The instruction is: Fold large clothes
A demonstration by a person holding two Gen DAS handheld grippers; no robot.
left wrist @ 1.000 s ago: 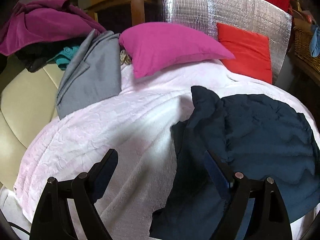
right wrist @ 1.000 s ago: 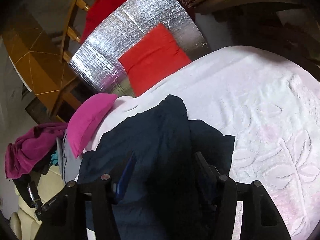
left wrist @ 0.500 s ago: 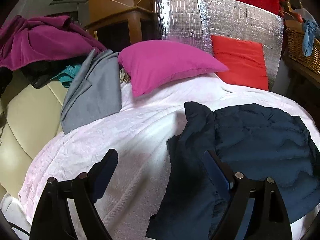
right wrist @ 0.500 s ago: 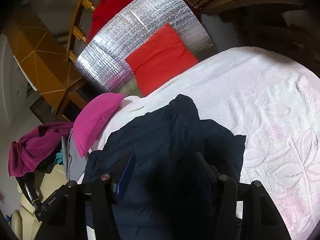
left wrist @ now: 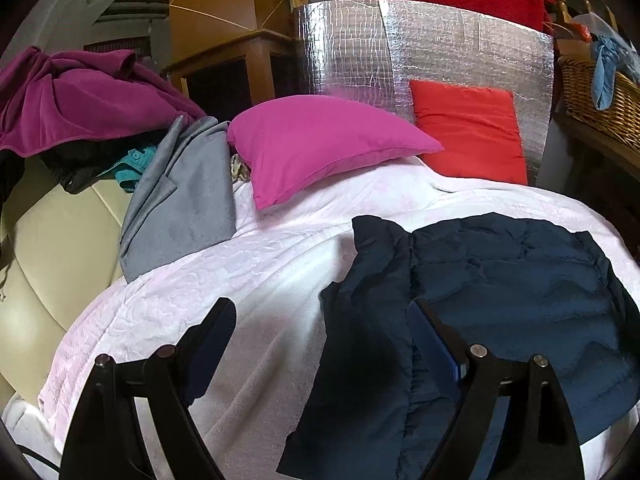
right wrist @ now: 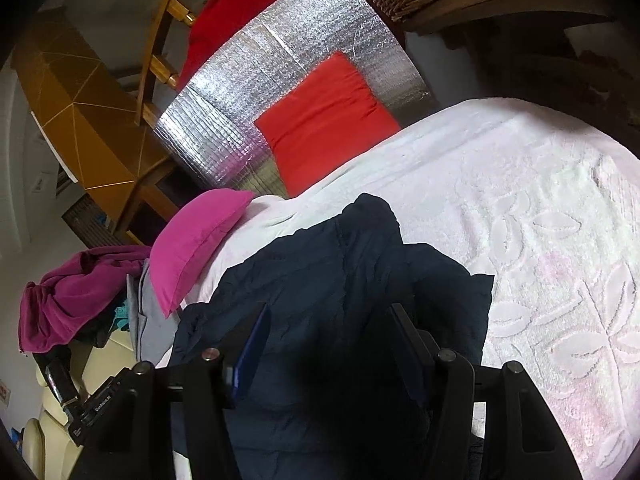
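Observation:
A dark navy padded jacket (left wrist: 500,280) lies spread on a pale pink-white embossed blanket (left wrist: 200,300). My left gripper (left wrist: 324,320) is open above the jacket's left edge; its left finger is over bare blanket and its right finger over navy cloth. In the right wrist view the same jacket (right wrist: 320,264) fills the lower middle. My right gripper (right wrist: 330,316) hovers over it with its jaws apart and no fold pinched between the pads. The jacket's near part is hidden under the fingers.
A magenta pillow (left wrist: 320,140) and a red cushion (left wrist: 468,132) lean at the blanket's far end against a silver foil panel (left wrist: 440,48). A grey garment (left wrist: 184,192) and purple clothes (left wrist: 80,100) lie on a cream seat at left. A wicker basket (left wrist: 600,92) stands at right.
The left wrist view has pulled back and tipped up, so the jacket and pillows sit lower and more of the foil panel shows. The right gripper has hardly moved. Both jaws keep their width.

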